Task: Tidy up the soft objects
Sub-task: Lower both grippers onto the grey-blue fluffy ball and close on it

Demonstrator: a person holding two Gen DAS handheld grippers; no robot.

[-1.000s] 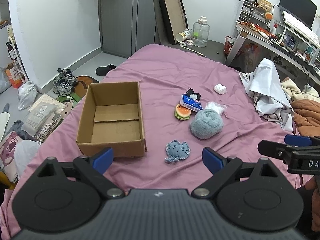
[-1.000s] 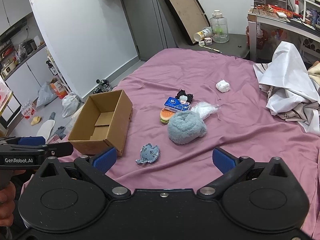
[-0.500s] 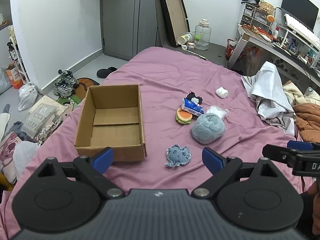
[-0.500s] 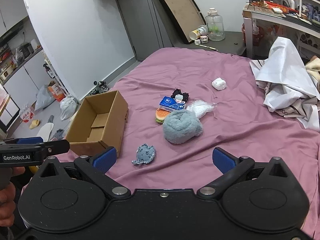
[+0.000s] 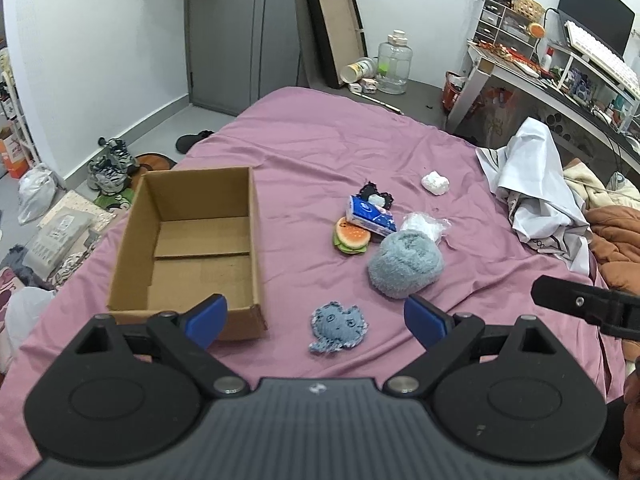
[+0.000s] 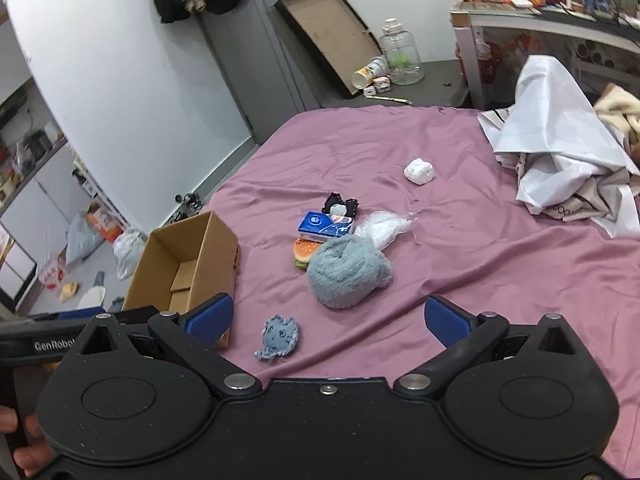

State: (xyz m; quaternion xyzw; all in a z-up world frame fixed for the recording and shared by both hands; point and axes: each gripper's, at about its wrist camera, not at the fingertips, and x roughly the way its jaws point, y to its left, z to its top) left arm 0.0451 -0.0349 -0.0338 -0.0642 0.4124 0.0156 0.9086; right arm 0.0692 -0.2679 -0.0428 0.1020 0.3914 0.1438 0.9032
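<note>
**Cardboard box waits, toys loose**

Denim octopus patch point(image 5: 338, 327) lies flat at 12 o'clock between the left gripper point(image 5: 316, 316)'s spread fingers, cardboard box point(image 5: 192, 248) at 10. Light, floppy; pinch its edge. Right gripper point(image 6: 328, 318) spread, empty.

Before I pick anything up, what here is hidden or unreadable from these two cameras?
- Cardboard box: right wrist view, near wall hides most of its floor.
- Burger toy: right wrist view, partly behind the fluffy blue ball.
- Tissue pack: print too small in both views.
- Black-and-white item: unidentifiable.
</note>
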